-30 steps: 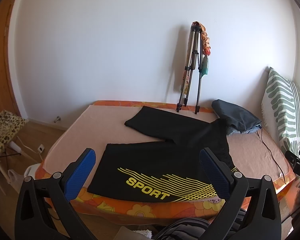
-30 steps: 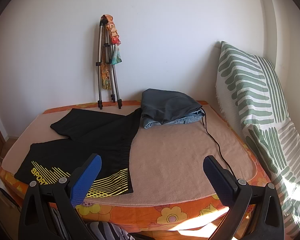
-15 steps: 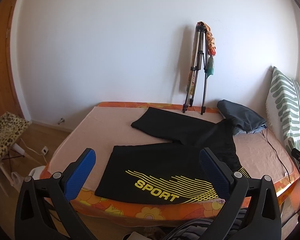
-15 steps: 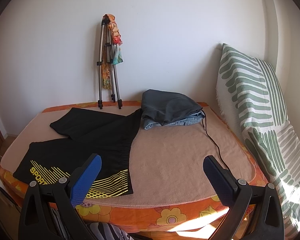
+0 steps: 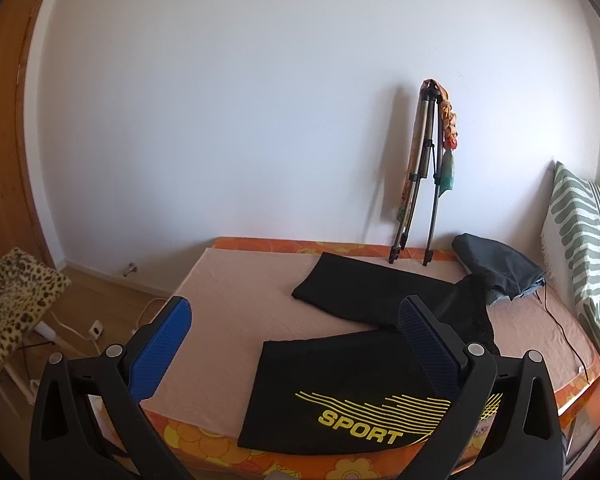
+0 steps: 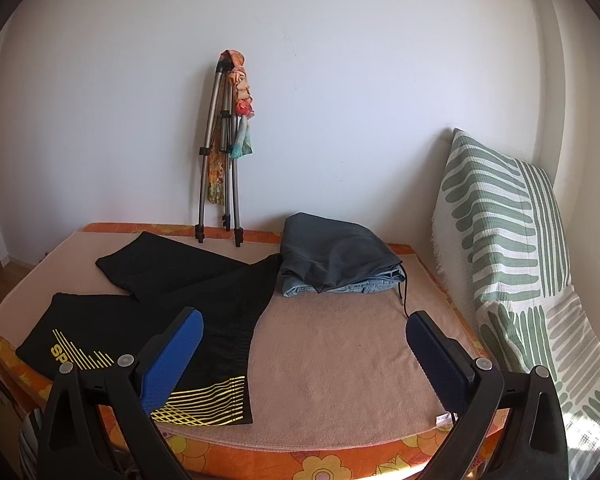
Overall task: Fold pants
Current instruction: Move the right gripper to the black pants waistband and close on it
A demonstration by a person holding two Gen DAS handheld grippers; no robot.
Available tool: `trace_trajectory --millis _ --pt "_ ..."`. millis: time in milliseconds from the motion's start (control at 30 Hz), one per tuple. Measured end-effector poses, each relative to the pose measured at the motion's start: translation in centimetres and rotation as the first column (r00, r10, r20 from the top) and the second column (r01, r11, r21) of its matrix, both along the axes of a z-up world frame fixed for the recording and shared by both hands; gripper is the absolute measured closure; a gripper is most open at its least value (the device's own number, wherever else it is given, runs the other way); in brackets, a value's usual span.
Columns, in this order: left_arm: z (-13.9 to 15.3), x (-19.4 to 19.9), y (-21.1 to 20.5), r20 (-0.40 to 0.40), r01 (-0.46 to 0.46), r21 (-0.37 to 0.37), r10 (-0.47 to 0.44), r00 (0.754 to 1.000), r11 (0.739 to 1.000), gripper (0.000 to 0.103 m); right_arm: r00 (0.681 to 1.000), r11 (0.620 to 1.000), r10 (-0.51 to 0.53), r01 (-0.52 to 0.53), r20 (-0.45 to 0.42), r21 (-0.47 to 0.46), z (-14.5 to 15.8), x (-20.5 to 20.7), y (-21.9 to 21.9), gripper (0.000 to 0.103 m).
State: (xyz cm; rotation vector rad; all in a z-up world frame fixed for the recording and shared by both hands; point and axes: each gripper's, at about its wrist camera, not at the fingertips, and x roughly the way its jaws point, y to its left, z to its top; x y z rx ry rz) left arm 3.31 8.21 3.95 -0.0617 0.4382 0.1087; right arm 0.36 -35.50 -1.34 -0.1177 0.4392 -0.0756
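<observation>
the black pants (image 5: 364, 368) lay spread flat on the bed (image 5: 236, 312), legs splayed apart, no fold yet made. my left gripper (image 5: 296, 344) and right gripper (image 6: 304, 356) hung short of them, jaws apart, empty.

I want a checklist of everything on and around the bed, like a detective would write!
Surface: bed with a peach cover over an orange flowered sheet.
Job's things: black pants with yellow SPORT print, spread flat, legs apart, not yet folded.
Clutter: folded grey and blue clothes at the back; tripod with a colourful cloth leaning on the wall.
Grippers: left tool and right tool both open, holding nothing, above the near bed edge.
Cables: thin black cable across the cover beside the clothes pile; white cord and plug on the floor.
Surroundings: green-striped pillow, leopard-print stool, wooden door.
</observation>
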Motion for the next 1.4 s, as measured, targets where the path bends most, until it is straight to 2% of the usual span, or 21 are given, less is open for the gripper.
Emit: trace_trajectory --millis 333,467,567,700,867,967,1100,1267,1400 --pt "4.4 6.3 1.9 0.009 0.037 0.099 -0.038 0.999 0.994 0.003 0.992 0.992 0.127 -0.127 0.014 0.010 1.9 4.3 -0.2 0.001" --pt "4.6 9.6 1.7 -0.018 0.058 0.151 -0.056 0.998 0.987 0.008 0.977 0.977 0.214 -0.214 -0.001 0.011 1.5 6.1 0.4 0.004" --pt "3.3 12.2 1.2 -0.070 0.089 0.160 -0.079 0.994 0.983 0.010 0.963 0.963 0.266 -0.267 -0.042 -0.025 0.2 7.4 1.6 0.008" --pt "0.7 15.6 0.4 -0.143 0.145 0.082 -0.133 0.981 0.986 0.020 0.948 0.950 0.305 -0.310 -0.095 -0.046 -1.5 9.1 2.7 0.013" --pt "-2.5 20.3 -0.4 -0.227 0.186 0.006 -0.179 0.957 0.983 0.024 0.928 0.945 0.326 -0.322 -0.183 0.049 -3.7 13.2 2.2 0.017" --pt "-4.2 23.8 -0.7 -0.273 0.202 -0.022 -0.200 0.941 0.979 0.025 0.915 0.942 0.336 -0.322 -0.225 0.098 -4.5 16.4 1.6 0.024" --pt "-6.4 28.6 -1.3 -0.322 0.213 -0.056 -0.220 0.921 0.975 0.025 0.898 0.934 0.356 -0.349 -0.259 0.073 -4.5 21.1 1.2 0.025" --pt "-9.9 34.5 -2.8 -0.410 0.228 -0.076 -0.238 0.880 0.971 0.025 0.837 0.887 0.424 -0.460 -0.347 -0.027 -5.4 28.1 2.8 0.033" --pt "-12.8 39.3 -3.7 -0.495 0.197 -0.126 -0.234 0.837 0.972 0.025 0.767 0.844 0.466 -0.535 -0.440 -0.039 -7.6 34.2 3.9 0.036"
